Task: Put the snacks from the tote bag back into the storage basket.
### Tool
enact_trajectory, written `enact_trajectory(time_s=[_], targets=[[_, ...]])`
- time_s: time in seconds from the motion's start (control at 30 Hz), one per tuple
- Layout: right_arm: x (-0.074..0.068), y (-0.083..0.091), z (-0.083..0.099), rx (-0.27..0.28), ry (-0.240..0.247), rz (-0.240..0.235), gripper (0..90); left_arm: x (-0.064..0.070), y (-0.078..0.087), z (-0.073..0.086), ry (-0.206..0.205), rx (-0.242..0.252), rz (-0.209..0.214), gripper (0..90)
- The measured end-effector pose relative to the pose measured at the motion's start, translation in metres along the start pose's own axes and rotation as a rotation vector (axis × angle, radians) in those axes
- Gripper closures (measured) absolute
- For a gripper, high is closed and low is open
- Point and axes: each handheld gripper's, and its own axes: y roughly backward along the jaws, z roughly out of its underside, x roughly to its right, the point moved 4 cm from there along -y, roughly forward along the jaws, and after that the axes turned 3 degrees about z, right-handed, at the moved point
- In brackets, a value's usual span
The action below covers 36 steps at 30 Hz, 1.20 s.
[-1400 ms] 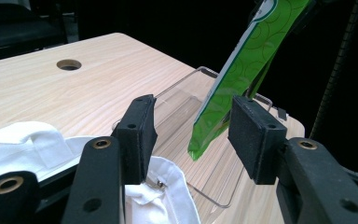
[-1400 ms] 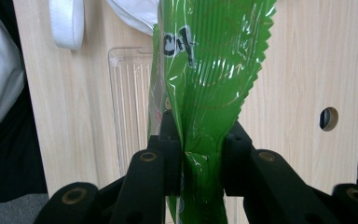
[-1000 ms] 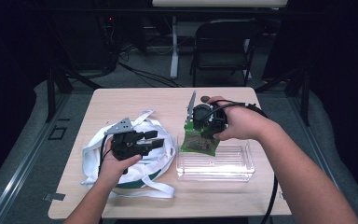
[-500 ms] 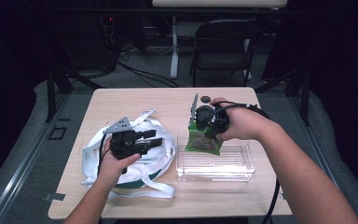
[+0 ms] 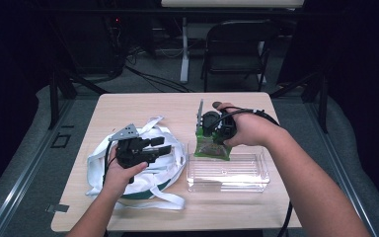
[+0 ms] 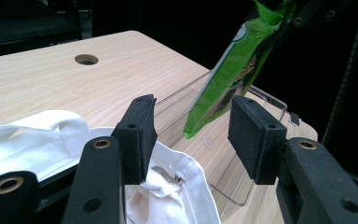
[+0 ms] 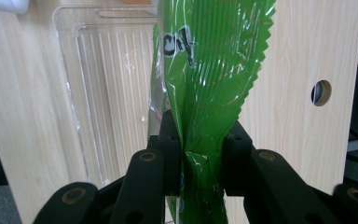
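Observation:
A green snack bag (image 5: 212, 147) hangs from my right gripper (image 5: 208, 133), which is shut on its crimped top edge (image 7: 209, 70). The bag's lower end is over the far-left corner of a clear plastic container (image 5: 227, 173). My left gripper (image 5: 160, 147) is held open above a white cloth bag (image 5: 98, 163) with long straps. In the left gripper view, nothing is between the open gripper (image 6: 193, 135) and its pads, and the green bag (image 6: 228, 74) hangs beyond them over the container's rim (image 6: 270, 95).
The wooden table (image 5: 143, 111) has a round cable hole (image 7: 321, 92) at its far side. A black chair (image 5: 237, 49) stands behind the table. The white cloth bag (image 6: 37, 135) covers the near left of the table.
The right gripper and its green bag have shifted only slightly over the container's corner. The left gripper stays open in the same place.

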Motion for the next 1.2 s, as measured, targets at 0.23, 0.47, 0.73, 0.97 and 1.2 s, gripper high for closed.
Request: enact_trajectory(time_s=[0.23,0.47,0.73,0.97,1.2], targets=[[0.003,-0.009,-0.008,-0.005,0.009,0.013,74.5,-0.001,0.000,0.000,0.008,0.007,-0.003,50.9],[0.002,-0.026,-0.014,-0.004,0.014,0.011,74.5,-0.003,0.002,0.000,0.013,0.010,-0.007,50.9],[0.006,-0.043,-0.015,-0.032,0.035,0.047,74.4,-0.004,0.003,0.000,0.014,0.015,-0.011,51.0],[0.008,-0.059,-0.016,-0.048,0.047,0.056,74.3,-0.006,0.004,0.000,0.019,0.015,-0.013,51.0],[0.010,-0.075,-0.015,-0.035,0.041,0.045,74.3,-0.007,0.004,0.001,0.025,0.017,-0.018,51.0]])
